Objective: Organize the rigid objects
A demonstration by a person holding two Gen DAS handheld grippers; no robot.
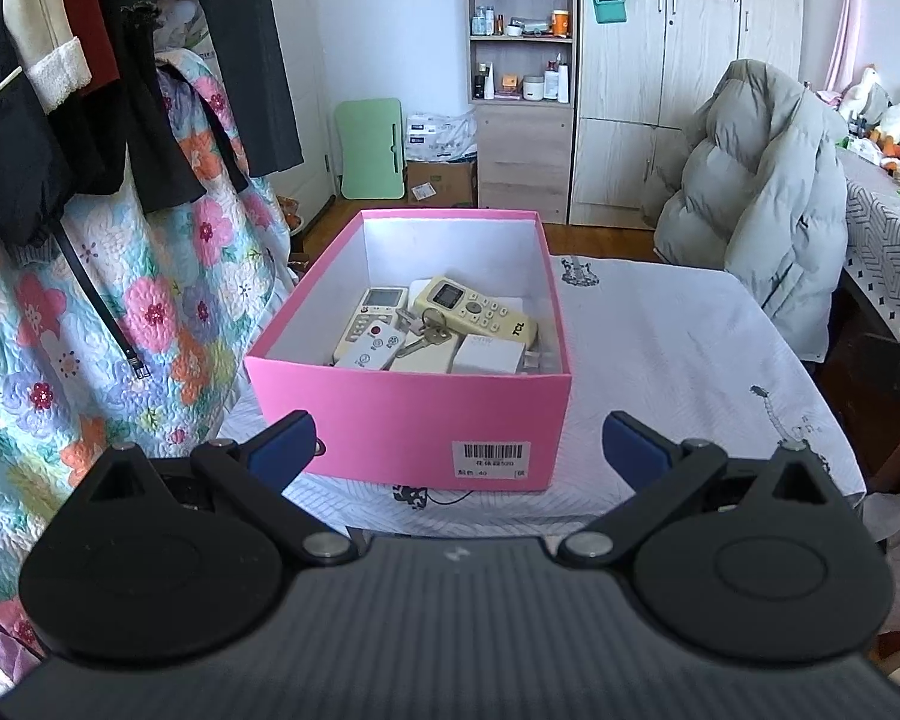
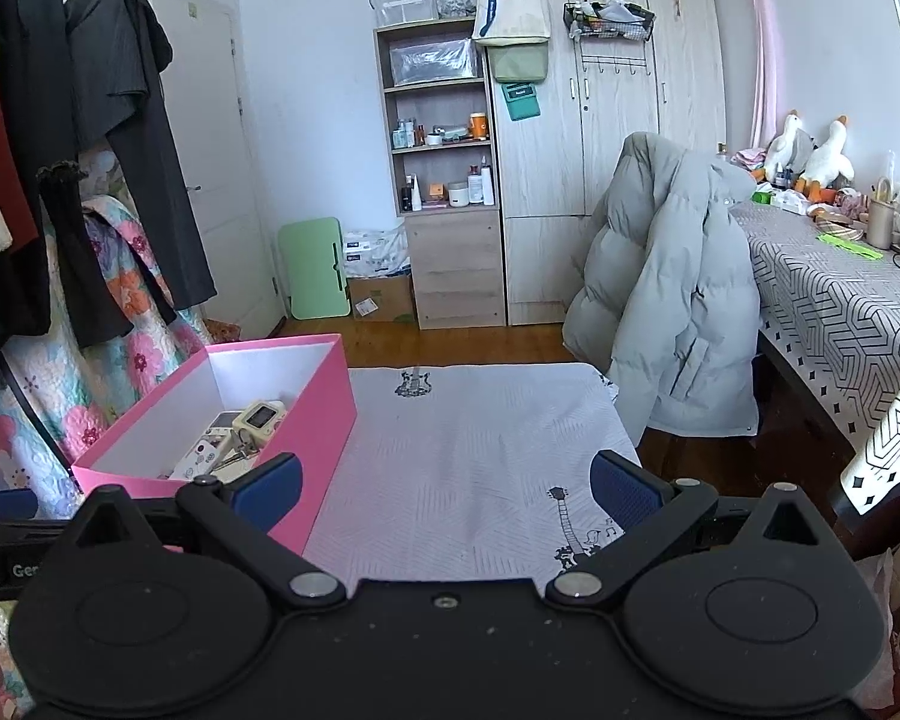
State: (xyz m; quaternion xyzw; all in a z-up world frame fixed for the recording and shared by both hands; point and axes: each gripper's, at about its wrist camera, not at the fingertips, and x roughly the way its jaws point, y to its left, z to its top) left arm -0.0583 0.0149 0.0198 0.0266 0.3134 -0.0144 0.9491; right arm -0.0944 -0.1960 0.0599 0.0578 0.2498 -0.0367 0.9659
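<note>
1. Fingers of the left gripper (image 1: pixel 459 441), black arms tipped with blue pads, are spread wide and released, with nothing between them; they hover just in front of the near wall of the box.
2. Fingers of the right gripper (image 2: pixel 447 483) are likewise spread apart and grasp nothing, held above the bare cloth to the right of the box; the left blue pad overlaps the box's near corner in the right wrist view, though contact cannot be told.
3. The surface (image 1: pixel 678 360) is covered with a white quilted cloth printed with small black guitar drawings.
4. A pink rectangular cardboard box with a white interior (image 1: pixel 408 414) stands open on the left part of the surface, with a barcode label on its near wall.
5. Inside the box lie the rigid objects, crowded toward the near end:
   - a cream-yellow remote control with a small screen (image 1: pixel 477 307), tilted across the other things;
   - a white and grey remote control with a screen (image 1: pixel 373 313) to its left;
   - a small white remote with a red button (image 1: pixel 373 347) nearest the front wall;
   - a bunch of metal keys (image 1: pixel 427 327) between the remotes;
   - a white square box (image 1: pixel 489 354) at the right front.
6. Beyond the surface, a grey puffer jacket (image 2: pixel 666 300) hangs over a chair to the right.
7. Farthest back stand a light wooden shelf unit with bottles (image 2: pixel 444 180) and a wardrobe (image 2: pixel 606 150).
</note>
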